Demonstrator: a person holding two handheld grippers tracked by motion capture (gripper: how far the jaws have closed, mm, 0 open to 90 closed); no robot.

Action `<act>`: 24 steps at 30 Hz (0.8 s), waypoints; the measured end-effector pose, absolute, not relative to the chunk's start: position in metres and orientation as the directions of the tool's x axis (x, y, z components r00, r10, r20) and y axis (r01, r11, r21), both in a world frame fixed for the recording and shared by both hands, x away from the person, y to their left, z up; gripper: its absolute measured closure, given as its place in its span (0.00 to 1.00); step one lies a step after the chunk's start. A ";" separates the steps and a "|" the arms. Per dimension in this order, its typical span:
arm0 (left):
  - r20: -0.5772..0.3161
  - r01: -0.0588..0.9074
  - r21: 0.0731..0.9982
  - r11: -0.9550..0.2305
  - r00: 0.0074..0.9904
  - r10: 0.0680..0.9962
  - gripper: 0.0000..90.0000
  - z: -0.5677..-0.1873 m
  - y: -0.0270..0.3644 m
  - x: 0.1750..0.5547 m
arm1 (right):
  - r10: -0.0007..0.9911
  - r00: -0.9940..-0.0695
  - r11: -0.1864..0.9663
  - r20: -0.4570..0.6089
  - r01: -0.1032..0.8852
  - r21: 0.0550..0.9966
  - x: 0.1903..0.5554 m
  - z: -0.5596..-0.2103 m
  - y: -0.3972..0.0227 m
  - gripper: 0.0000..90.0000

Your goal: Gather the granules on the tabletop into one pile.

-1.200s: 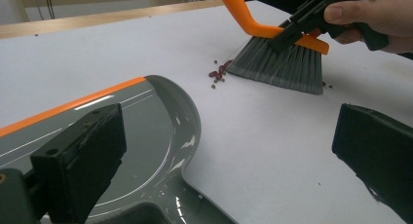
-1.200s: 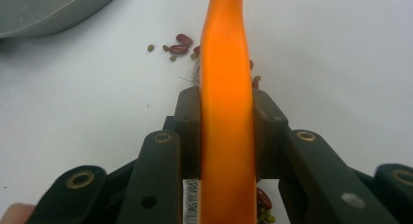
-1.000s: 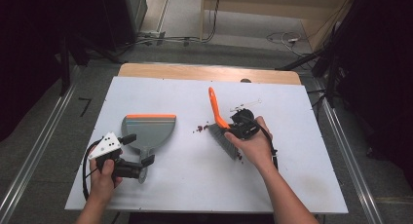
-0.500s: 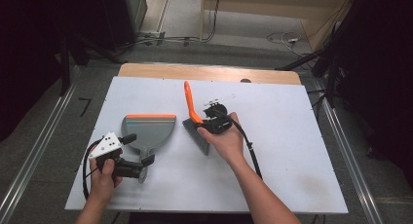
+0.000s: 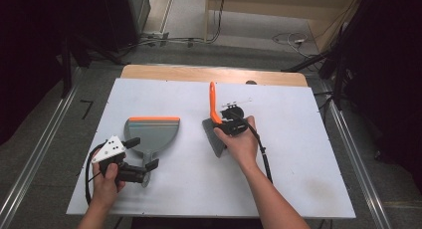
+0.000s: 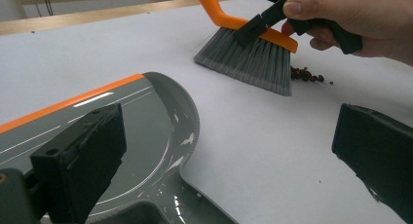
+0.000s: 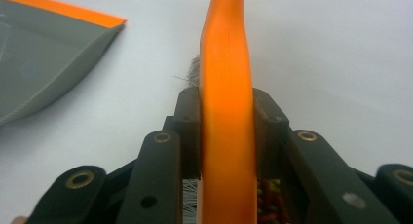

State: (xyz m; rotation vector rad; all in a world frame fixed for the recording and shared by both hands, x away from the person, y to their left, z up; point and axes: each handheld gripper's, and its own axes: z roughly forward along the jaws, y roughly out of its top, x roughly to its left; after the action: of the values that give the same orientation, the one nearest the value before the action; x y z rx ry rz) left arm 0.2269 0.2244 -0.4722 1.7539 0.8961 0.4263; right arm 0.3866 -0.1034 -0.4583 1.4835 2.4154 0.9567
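With the right gripper (image 5: 225, 123) pinching the brush (image 5: 214, 120) at frame centre and the left gripper (image 5: 144, 170), jaws spread, at the dustpan (image 5: 152, 132) handle lower left, keep bristles flat on the bench (image 5: 298, 139), dragging the beans (image 6: 306, 75) leftward together.

One brush (image 5: 214, 120) with an orange handle and one grey dustpan (image 5: 152, 132) are counted on one white table (image 5: 308, 154). One small heap of dark crumbs (image 6: 306, 75) is seen beside the bristles. Two grippers are held, one left gripper (image 5: 149, 171) and one right gripper (image 5: 225, 123).
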 end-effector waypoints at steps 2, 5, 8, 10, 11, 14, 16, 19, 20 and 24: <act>-0.137 0.364 0.919 -0.150 0.653 0.745 0.00 -0.472 0.224 0.227 | 0.852 -0.484 0.295 0.197 0.757 0.584 0.387 -0.459 -0.111 0.75; -0.137 0.366 0.918 -0.152 0.653 0.744 0.00 -0.473 0.224 0.227 | 0.863 -0.467 0.280 0.192 0.760 0.587 0.388 -0.459 -0.121 0.75; -0.138 0.368 0.917 -0.152 0.652 0.745 0.00 -0.473 0.224 0.227 | 0.872 -0.450 0.266 0.192 0.766 0.585 0.389 -0.459 -0.130 0.75; -0.138 0.368 0.917 -0.152 0.653 0.745 0.00 -0.473 0.224 0.227 | 0.877 -0.440 0.256 0.193 0.769 0.586 0.390 -0.459 -0.135 0.75; -0.138 0.368 0.917 -0.152 0.652 0.745 0.00 -0.473 0.224 0.227 | 0.880 -0.435 0.252 0.193 0.770 0.587 0.390 -0.459 -0.137 0.75; -0.139 0.368 0.917 -0.151 0.653 0.745 0.00 -0.473 0.224 0.227 | 0.885 -0.424 0.241 0.195 0.772 0.588 0.390 -0.460 -0.144 0.75; -0.138 0.367 0.918 -0.152 0.653 0.744 0.00 -0.473 0.224 0.227 | 0.888 -0.415 0.232 0.199 0.776 0.587 0.390 -0.460 -0.147 0.75; -0.139 0.368 0.917 -0.152 0.654 0.744 0.00 -0.473 0.224 0.227 | 0.891 -0.406 0.221 0.202 0.779 0.587 0.390 -0.461 -0.151 0.75; -0.139 0.368 0.917 -0.152 0.653 0.744 0.00 -0.473 0.223 0.227 | 0.892 -0.404 0.218 0.204 0.779 0.587 0.389 -0.461 -0.152 0.75; -0.139 0.368 0.917 -0.152 0.653 0.744 0.00 -0.473 0.223 0.227 | 0.897 -0.392 0.207 0.204 0.781 0.590 0.389 -0.461 -0.157 0.75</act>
State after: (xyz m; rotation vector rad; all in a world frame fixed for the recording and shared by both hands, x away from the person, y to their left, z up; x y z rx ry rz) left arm 0.2269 0.2234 -0.4727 1.7608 0.8994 0.4225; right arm 0.3895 -0.1573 -0.4608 1.6149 2.2915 0.9432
